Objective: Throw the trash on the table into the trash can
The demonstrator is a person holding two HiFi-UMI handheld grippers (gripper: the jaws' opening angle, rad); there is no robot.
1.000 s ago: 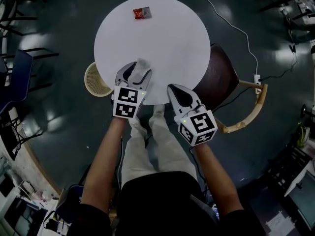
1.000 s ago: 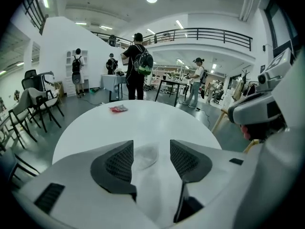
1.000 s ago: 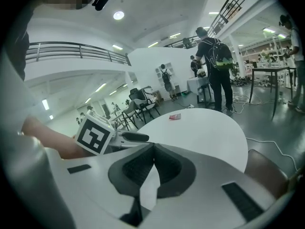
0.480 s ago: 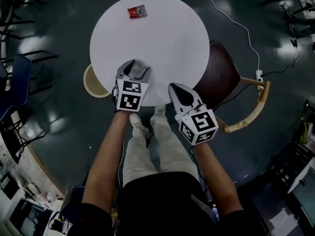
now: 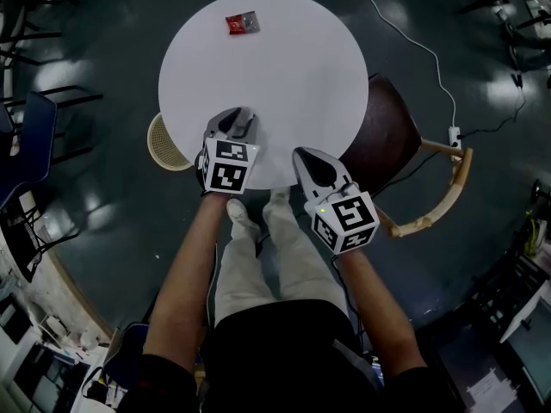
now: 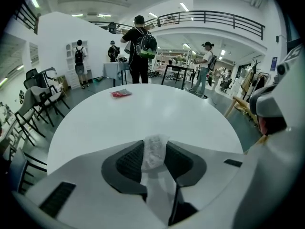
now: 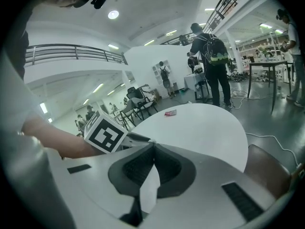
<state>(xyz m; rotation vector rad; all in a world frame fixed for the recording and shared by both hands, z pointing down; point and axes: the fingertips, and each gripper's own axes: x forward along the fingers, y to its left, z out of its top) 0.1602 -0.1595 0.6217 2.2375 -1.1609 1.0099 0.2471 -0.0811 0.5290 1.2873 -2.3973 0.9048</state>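
Work surface: a round white desk (image 5: 293, 67) seen from above, with the person standing at its near edge.

Left gripper (image 5: 242, 119): positioned over the near-left part of the desk, just inside the rim. Its jaws are closing, and a crumpled white paper tissue (image 6: 153, 151) stands upright between them. The left gripper view shows both dark ribbed pads in contact with the sides of the tissue, whose top edge projects a little past the jaw tips.

Right gripper (image 5: 306, 154): held at the near edge of the desk, beside the left gripper and apart from it. Its jaws are together, pad against pad, with nothing between them. Its tips point toward the desk top.

Remaining item: a small red foil wrapper (image 5: 242, 24) lies flat near the far edge of the desk, well apart from both grippers.

Receptacle: a beige woven trash can (image 5: 164, 140) stands on the dark floor at the left side of the desk, partly under its rim and near the left gripper.

Surroundings: a brown wooden chair (image 5: 387, 127) with a light curved frame stands at the right side of the desk. A white cable (image 5: 405, 41) runs across the floor behind it.
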